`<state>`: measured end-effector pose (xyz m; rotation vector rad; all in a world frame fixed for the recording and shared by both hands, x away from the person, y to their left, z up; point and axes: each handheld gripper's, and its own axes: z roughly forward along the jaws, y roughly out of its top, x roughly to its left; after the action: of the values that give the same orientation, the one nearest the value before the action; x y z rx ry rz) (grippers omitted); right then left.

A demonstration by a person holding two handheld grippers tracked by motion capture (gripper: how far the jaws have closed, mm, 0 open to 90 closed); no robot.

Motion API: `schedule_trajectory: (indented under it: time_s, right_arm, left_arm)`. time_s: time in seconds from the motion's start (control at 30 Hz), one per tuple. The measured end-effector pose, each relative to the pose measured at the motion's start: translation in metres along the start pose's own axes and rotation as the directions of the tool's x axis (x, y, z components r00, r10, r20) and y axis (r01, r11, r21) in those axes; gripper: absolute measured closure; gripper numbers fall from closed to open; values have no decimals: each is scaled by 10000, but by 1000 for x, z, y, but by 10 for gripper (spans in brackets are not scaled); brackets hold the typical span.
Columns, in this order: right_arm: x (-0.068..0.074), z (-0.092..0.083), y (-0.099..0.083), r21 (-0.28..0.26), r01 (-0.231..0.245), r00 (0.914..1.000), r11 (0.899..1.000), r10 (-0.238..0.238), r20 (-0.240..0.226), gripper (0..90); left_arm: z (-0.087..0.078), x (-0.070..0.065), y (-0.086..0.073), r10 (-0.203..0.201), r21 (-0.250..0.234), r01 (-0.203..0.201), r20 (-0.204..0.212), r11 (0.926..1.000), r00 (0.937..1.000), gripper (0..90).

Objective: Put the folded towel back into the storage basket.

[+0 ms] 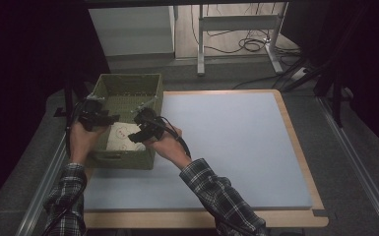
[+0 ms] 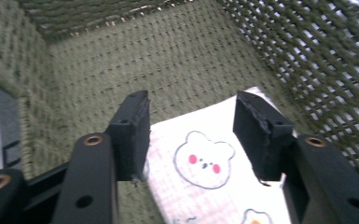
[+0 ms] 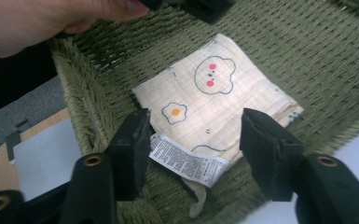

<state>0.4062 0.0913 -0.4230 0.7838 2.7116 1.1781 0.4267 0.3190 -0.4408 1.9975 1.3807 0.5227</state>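
A folded cream cloth [image 3: 214, 100] printed with bear faces and fried eggs lies flat on the floor of a green woven basket [image 1: 128, 88]; its white care label [image 3: 186, 158] sticks out at one corner. My left gripper [image 2: 189, 133] hangs inside the basket just above the cloth [image 2: 205, 172], jaws apart, nothing pressed between them. My right gripper [image 3: 193, 140] hovers over the label end of the cloth, jaws apart and clear of the fabric. In the high view both grippers [image 1: 96, 118] [image 1: 140, 130] hover above the basket's near half, over the cloth [image 1: 120, 137].
The basket stands at the left end of a pale blue mat [image 1: 236, 142] on a wood-edged table [image 1: 295, 142]. A hand [image 3: 37, 21] holding the other gripper shows at the top of the right gripper view. A desk frame with cables [image 1: 241, 34] stands beyond the table.
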Motion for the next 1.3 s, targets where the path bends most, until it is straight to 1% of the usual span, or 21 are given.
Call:
schedule_trajectory:
  time_s: [0.13, 0.23, 0.33, 0.5, 0.63, 0.67, 0.73, 0.77, 0.8, 0.87, 0.9, 0.93, 1.0, 1.03, 1.07, 1.13, 1.17, 1.2, 1.23, 1.27, 1.3]
  right_arm:
    - [-2, -13, -1, -256, 211, 9998, 9994, -211, -7, 364]
    - [-2, -21, -3, -311, 338, 9994, 9989, -338, -10, 336]
    - [-4, -29, -8, -284, 528, 9985, 9982, -524, 143, 316]
    - [-9, -37, -15, -307, 580, 9980, 9978, -572, 275, 289]
    - [-18, -48, -28, -381, 495, 9983, 9980, -482, 341, 250]
    - [-18, -48, -28, -381, 495, 9983, 9980, -482, 341, 250]
    - [-22, -52, -34, -385, 501, 9979, 9980, -484, 440, 231]
    - [-26, -57, -41, -440, 472, 9979, 9979, -452, 458, 218]
    - [-26, -57, -41, -440, 472, 9979, 9979, -452, 458, 218]
    - [-31, -63, -48, -531, 406, 9984, 9978, -384, 408, 210]
    - [-34, -68, -57, -580, 413, 9984, 9975, -389, 420, 198]
    - [-34, -68, -57, -580, 413, 9984, 9975, -389, 420, 198]
    - [-37, -73, -65, -576, 433, 9982, 9974, -408, 433, 188]
    - [-40, -78, -73, -590, 387, 9985, 9975, -363, 420, 176]
    - [-40, -78, -73, -590, 387, 9985, 9975, -363, 420, 176]
    - [-44, -83, -81, -591, 382, 9986, 9975, -360, 392, 165]
    - [-47, -89, -89, -652, 376, 9986, 9972, -350, 409, 155]
    - [-47, -89, -89, -652, 376, 9986, 9972, -350, 409, 155]
    - [-50, -95, -97, -716, 323, 9986, 9969, -293, 430, 146]
    - [-50, -95, -97, -716, 323, 9986, 9969, -293, 430, 146]
    - [-53, -101, -104, -773, 285, 9986, 9966, -250, 462, 138]
  left_arm:
    - [3, -5, 2, -53, 187, 50, 180, 9998, 9998, 371]
    - [6, -8, 4, -123, 261, 114, 342, 9996, 9993, 327]
    - [9, -12, 5, -244, 342, 227, 507, 9992, 9984, 285]
    - [10, -18, 8, -208, 400, 182, 670, 9990, 9975, 251]
    - [9, -27, 11, -41, 376, 11, 806, 9993, 9967, 185]
    - [9, -27, 11, -41, 376, 11, 806, 9993, 9967, 175]
    - [9, -31, 13, 2, 373, -37, 952, 9993, 9955, 165]
    - [7, -35, 14, 35, 345, -73, 1083, 9994, 9941, 143]
    - [7, -35, 14, 35, 345, -73, 1083, 9994, 9941, 138]
    - [6, -40, 15, 47, 253, -78, 1204, 9997, 9927, 133]
    - [5, -42, 16, 50, 226, -79, 1280, 9997, 9918, 118]
    - [5, -45, 17, 38, 191, -64, 1352, 9998, 9908, 118]
    - [4, -51, 18, 103, 141, -124, 1381, 9998, 9904, 107]
    - [3, -54, 19, 153, 128, -173, 1407, 9998, 9899, 93]
    - [2, -57, 20, 213, 101, -230, 1434, 9997, 9894, 93]
    - [0, -64, 23, 312, 3, -316, 1477, 9995, 9885, 80]
    - [-2, -72, 25, 402, -87, -394, 1629, 9992, 9858, 65]
    - [-2, -72, 25, 402, -87, -394, 1629, 9992, 9858, 59]
    - [-3, -77, 26, 493, -125, -479, 1644, 9988, 9852, 55]
    - [-4, -82, 27, 579, -169, -559, 1690, 9983, 9839, 55]
    - [-5, -86, 28, 650, -202, -624, 1758, 9978, 9823, 45]
